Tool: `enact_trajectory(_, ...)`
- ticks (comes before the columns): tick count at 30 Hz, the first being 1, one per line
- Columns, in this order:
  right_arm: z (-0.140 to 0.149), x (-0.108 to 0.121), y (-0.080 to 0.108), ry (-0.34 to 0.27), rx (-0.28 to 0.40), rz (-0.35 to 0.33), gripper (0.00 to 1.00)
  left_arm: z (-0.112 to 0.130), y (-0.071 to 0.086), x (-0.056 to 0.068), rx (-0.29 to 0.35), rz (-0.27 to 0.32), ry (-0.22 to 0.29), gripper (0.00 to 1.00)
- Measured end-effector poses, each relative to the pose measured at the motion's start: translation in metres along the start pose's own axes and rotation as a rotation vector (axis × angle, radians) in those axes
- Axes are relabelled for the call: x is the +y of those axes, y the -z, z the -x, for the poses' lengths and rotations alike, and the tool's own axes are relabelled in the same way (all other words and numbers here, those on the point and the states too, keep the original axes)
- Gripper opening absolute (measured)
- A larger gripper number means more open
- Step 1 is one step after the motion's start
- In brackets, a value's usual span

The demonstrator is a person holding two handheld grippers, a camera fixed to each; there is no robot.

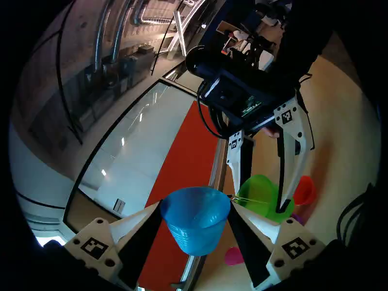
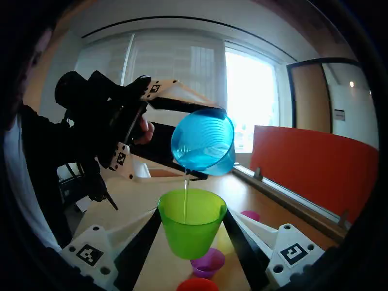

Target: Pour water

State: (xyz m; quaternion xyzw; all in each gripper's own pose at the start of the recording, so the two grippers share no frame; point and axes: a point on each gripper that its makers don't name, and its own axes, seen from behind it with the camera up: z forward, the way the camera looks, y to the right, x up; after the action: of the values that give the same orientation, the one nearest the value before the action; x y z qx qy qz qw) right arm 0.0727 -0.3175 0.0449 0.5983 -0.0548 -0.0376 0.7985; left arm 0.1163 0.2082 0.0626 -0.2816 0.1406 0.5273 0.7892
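Falling in a thin stream, the water [image 2: 185, 191] leaves the tilted blue cup [image 2: 203, 140], at 12 o'clock over the green cup [image 2: 191, 228]. The left tool [image 1: 194, 213] is clamped on the blue cup, the right tool [image 2: 191, 213] on the green cup. A sharper tilt, or either cup drifting, could send water onto the surface [image 2: 145, 194].
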Motion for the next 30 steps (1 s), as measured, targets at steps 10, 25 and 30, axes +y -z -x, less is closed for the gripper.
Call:
enact_trajectory(10, -0.0003, -0.0010, 0.0002, 0.000, 0.002, -0.002, 0.92, -0.0002, 0.0002, -0.0022, -0.001, -0.003, -0.018, 0.89)
enact_trajectory(25, -0.0016, -0.0013, 0.0018, 0.004, 0.003, -0.001, 0.92, -0.0011, 0.0015, -0.0036, -0.008, -0.011, -0.039, 0.89)
enact_trajectory(30, -0.0011, -0.0014, 0.0024, 0.006, 0.001, -0.001, 0.92, -0.0011, 0.0019, -0.0039, -0.013, -0.014, -0.047, 0.89)
